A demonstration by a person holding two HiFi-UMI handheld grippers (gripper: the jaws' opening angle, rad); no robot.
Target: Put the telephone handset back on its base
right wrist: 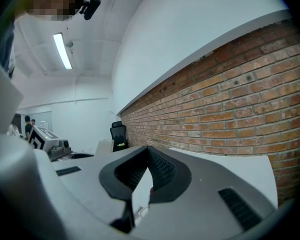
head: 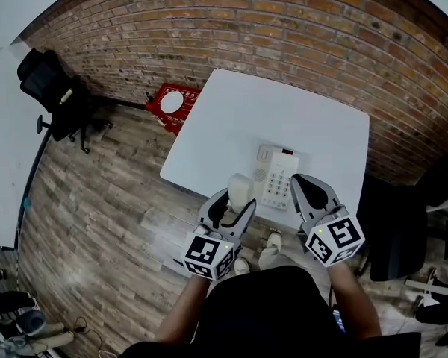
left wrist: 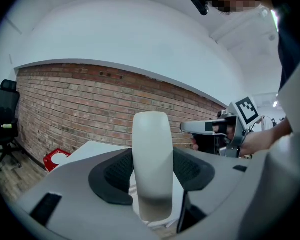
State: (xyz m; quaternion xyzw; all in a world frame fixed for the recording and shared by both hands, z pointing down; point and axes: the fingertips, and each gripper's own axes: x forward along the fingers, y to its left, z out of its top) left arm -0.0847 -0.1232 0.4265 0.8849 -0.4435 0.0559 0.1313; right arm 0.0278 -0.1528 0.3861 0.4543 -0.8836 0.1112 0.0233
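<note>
The cream telephone handset (head: 240,191) stands upright over the near edge of the white table (head: 231,118), just left of the telephone base (head: 277,176) with its keypad. My left gripper (head: 234,204) is shut on the handset, which in the left gripper view fills the gap between the jaws as a tall cream handset (left wrist: 151,149). My right gripper (head: 310,191) hovers right of the base near the table edge, its jaws together with nothing in them (right wrist: 142,176). The cradle on the base's left side is bare.
A red crate (head: 173,104) sits on the wooden floor by the table's far left corner. A black office chair (head: 56,92) stands at the left, another dark chair (head: 396,230) at the right. A brick wall (head: 284,21) runs behind the table.
</note>
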